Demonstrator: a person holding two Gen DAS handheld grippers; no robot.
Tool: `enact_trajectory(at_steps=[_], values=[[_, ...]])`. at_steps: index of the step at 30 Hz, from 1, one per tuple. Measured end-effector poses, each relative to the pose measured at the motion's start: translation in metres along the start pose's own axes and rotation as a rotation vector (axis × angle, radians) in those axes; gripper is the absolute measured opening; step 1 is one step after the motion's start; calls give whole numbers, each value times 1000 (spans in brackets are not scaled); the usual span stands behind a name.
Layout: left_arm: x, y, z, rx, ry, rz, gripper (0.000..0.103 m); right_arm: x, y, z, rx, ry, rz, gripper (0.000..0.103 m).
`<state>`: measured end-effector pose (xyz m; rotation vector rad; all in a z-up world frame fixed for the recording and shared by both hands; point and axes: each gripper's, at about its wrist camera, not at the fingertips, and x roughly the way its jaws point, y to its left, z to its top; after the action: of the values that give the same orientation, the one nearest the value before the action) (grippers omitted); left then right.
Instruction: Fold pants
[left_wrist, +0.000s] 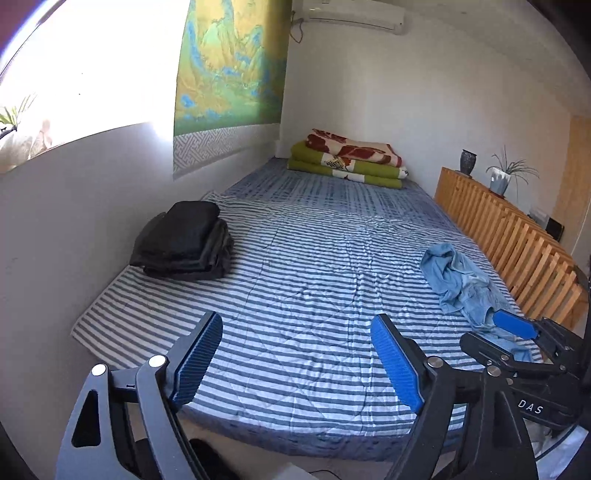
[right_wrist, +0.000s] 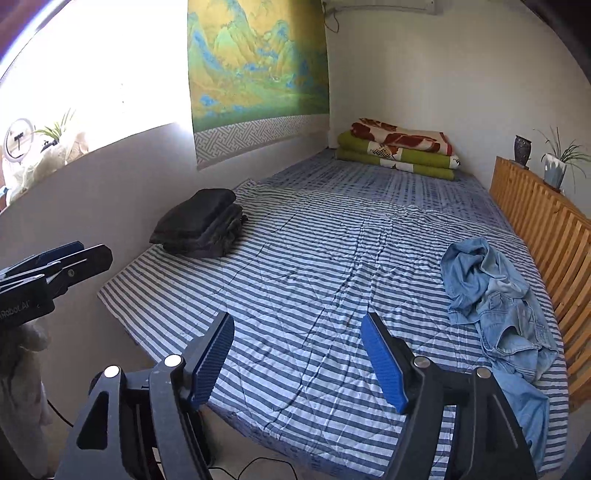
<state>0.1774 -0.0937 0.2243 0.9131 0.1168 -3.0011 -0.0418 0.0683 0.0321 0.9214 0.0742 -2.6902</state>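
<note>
Crumpled light-blue pants (right_wrist: 498, 306) lie at right of frame on the striped bed (right_wrist: 314, 258); the right wrist view alone shows one leg trailing to the near edge. Both the left gripper (left_wrist: 295, 362) and right gripper (right_wrist: 297, 360) hover with jaws spread, empty. Folded dark clothes (left_wrist: 184, 240) sit at left by the wall.

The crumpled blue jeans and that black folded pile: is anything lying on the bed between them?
Nothing: only bare striped bedding separates the jeans from the black pile, clearest in the right wrist view.
</note>
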Motion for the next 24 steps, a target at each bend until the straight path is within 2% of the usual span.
enact_trajectory(at_steps=[3,4,9,15,24], values=[[7,14,-13,-27,15,15,100,4,7,-13,6,11,-1,71],[8,19,-18,-43,20,22,101,6,9,-17,10,17,3,71],[15,34,-38,-35,54,81,101,22,12,-34,23,51,-2,71],[24,47,-45,-85,97,92,101,33,8,-38,44,66,-13,71],[40,37,-45,-60,115,89,101,35,2,-40,29,72,-44,71]])
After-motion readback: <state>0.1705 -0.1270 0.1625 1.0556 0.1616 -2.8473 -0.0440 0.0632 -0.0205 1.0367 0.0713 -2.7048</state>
